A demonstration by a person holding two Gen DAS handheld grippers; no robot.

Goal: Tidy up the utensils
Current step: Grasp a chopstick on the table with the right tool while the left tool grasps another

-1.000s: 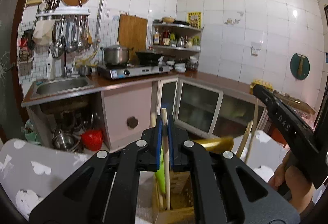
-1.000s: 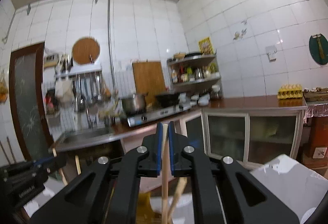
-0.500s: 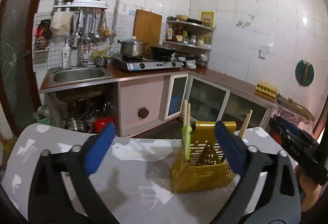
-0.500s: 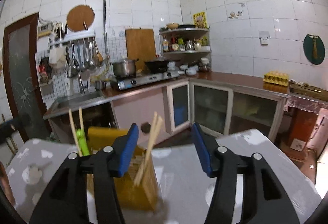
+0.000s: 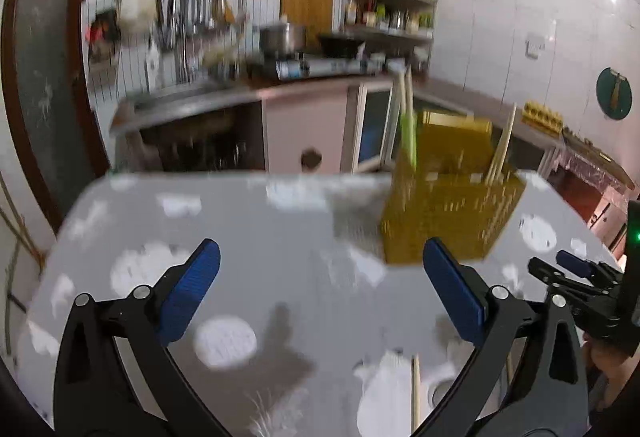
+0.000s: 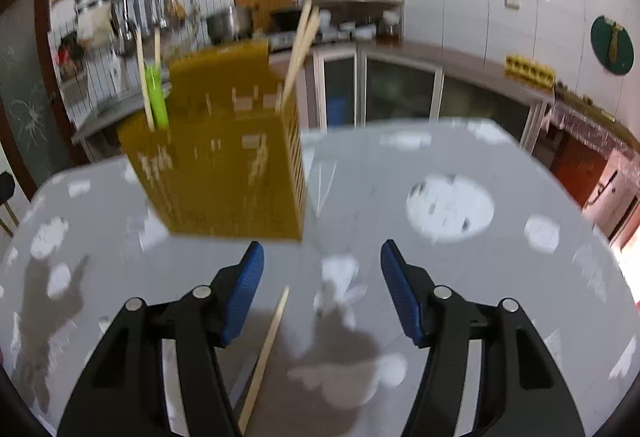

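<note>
L gripper (image 5: 320,289) jaws spread wide, nothing between them, hovering over grey spotted table (image 5: 248,249). One loose chopstick (image 5: 416,393) lies on table just below its R finger, near the bottom edge. Yellow slotted utensil holder (image 5: 444,217) stands further back, w/ green-handled piece (image 5: 409,135) + chopsticks upright in L compartment, another pair (image 5: 500,153) leaning in R one. R gripper (image 6: 322,289) has just been opening, jaws part open, empty; loose chopstick (image 6: 266,349) lies on table close by its L finger, pointing toward holder (image 6: 224,157). Step, by my read: between drops, going for next loose stick. Next move calls for lowering over a stick, jaws astride it, closing on its thin shaft w/o pushing it flat. Frames blurred, so exact contact cannot be told.
</note>
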